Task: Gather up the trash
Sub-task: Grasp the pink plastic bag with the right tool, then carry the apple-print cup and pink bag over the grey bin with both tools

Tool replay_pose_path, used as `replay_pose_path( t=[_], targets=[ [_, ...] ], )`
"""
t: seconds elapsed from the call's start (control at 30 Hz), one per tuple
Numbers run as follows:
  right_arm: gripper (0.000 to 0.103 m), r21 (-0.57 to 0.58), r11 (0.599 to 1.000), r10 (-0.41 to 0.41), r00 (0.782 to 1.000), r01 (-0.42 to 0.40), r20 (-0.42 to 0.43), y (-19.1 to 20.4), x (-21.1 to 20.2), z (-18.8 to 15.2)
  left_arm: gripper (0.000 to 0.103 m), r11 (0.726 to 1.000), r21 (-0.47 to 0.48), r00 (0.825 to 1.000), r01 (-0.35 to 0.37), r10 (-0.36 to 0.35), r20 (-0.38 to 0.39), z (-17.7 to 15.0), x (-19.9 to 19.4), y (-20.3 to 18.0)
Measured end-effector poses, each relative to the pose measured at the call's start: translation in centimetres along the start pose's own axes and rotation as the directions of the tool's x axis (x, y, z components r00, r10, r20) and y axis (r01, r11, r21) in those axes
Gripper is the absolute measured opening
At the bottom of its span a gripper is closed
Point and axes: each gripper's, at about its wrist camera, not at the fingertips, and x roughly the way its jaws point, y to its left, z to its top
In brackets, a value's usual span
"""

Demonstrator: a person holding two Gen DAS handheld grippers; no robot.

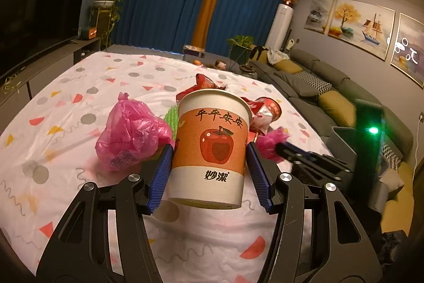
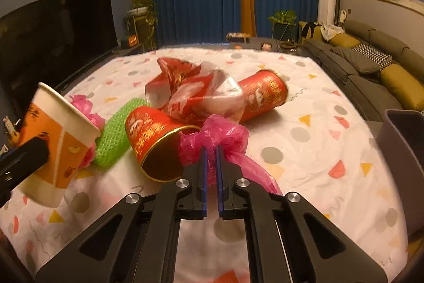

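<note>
Pink plastic bag (image 2: 212, 142) pinched between right gripper (image 2: 211, 150) pads, above tablecloth (image 2: 318, 150)

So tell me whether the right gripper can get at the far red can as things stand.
Probably not yet: the right gripper is shut on a pink plastic bag, and crumpled red wrappers lie partly between it and the far red can.

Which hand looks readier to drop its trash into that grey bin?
Probably the right: the right gripper is shut on the pink plastic bag, with the grey bin at its side. The left gripper holds the paper cup.
</note>
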Motion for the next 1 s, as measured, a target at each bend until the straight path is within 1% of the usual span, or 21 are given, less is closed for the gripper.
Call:
replay_pose_path(
  t=[0.13,0.4,0.63,1.0],
  targets=[
    [0.006,0.014,1.0,-0.008,0.999,0.008,0.035,-0.9,-2.3,-0.4,0.055,1.0,0.004,1.0,0.003,-0.003,0.003,-0.1,-0.3,-0.3],
    [0.006,0.047,0.998,-0.033,0.997,0.03,0.073,-2.6,-5.8,-1.7,0.055,1.0,0.024,1.0,0.015,-0.015,0.008,-0.3,-1.1,-1.4],
    [0.006,0.076,0.996,-0.05,0.994,0.043,0.098,-4.3,-8.3,-2.6,0.055,0.999,0.043,1.0,0.023,-0.023,0.005,-0.7,-1.5,-2.8],
    [0.006,0.104,0.992,-0.078,0.987,0.064,0.141,-6.2,-11.0,-3.1,0.055,0.996,0.08,0.999,0.042,-0.042,0.005,-0.8,-1.7,-5.1]
  ],
)
